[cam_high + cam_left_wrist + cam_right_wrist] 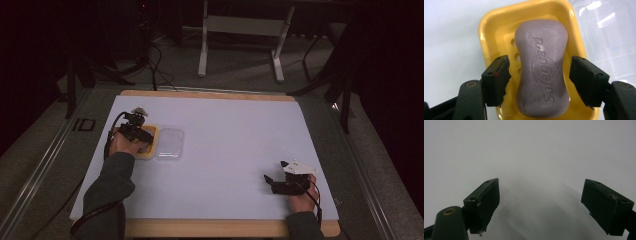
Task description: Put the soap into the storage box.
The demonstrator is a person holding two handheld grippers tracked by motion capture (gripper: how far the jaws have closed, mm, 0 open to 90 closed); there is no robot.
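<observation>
- Left tool [540, 75] released: black jaws stand wide on either side of the purple bar of soap with embossed lettering [542, 67], a clear gap at each side, pads not pressing.
- Soap lies flat in the yellow plastic soap dish with drain holes [489, 27], filling the centre of the left gripper view; its long axis runs from the top to the bottom of the frame.
- High view: left tool [142, 137] sits over the dish [150, 152] in the left middle of the frame, hand [121, 143] behind it, dark sleeve coming in from the bottom left.
- Clear plastic lid [169, 143] lies flat on the counter, touching or just beside the dish on its right; cannot tell which.
- In the left gripper view the lid [609, 32] takes the upper right of the frame.
- Right tool [270, 181] released, jaws wide apart with nothing between them, lower right of the high view, well apart from the dish.
- Right gripper view: right tool [540, 205] over the bare white counter sheet [529, 150].
- White counter [235, 150] has a wooden edge along the top and bottom.
</observation>
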